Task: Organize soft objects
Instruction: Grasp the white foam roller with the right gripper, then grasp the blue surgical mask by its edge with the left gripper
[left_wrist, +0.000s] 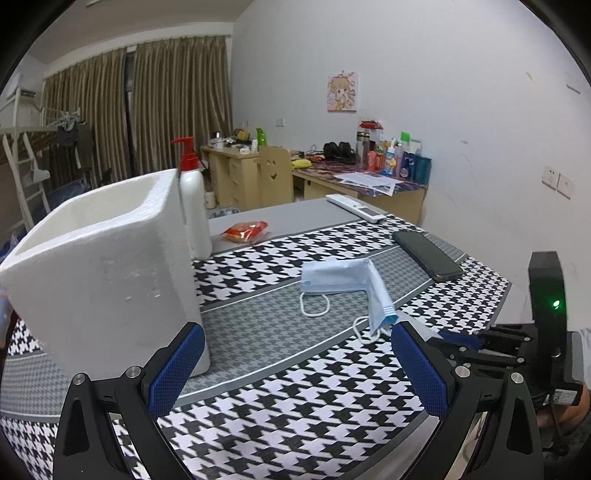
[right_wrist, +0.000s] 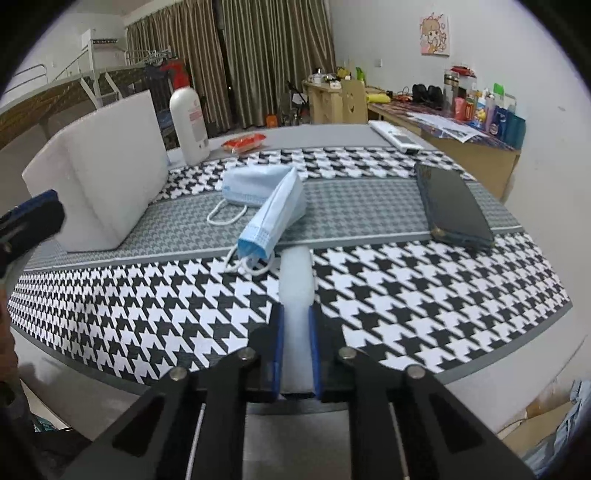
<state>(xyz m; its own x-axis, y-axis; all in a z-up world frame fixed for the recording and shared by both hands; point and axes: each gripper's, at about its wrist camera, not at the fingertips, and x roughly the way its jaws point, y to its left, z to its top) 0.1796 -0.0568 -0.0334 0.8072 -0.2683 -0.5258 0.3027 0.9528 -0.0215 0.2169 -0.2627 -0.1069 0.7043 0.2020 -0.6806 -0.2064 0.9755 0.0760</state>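
Right tongs (right_wrist: 297, 332) clamped on a white foam strip (right_wrist: 296, 291). Left tongs (left_wrist: 295, 365) spread wide, empty. Beyond, blue face masks (right_wrist: 266, 199) lie on the houndstooth surface (right_wrist: 406, 280) (foam box (left_wrist: 99, 273) left, phone (right_wrist: 452, 205) right).

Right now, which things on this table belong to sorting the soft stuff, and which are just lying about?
Part of the job:
- face mask
- white foam piece, gripped by the right gripper
- foam box, probably where soft things go
- left gripper, open

Just lying about:
- phone
- remote
- pump bottle
- red snack packet
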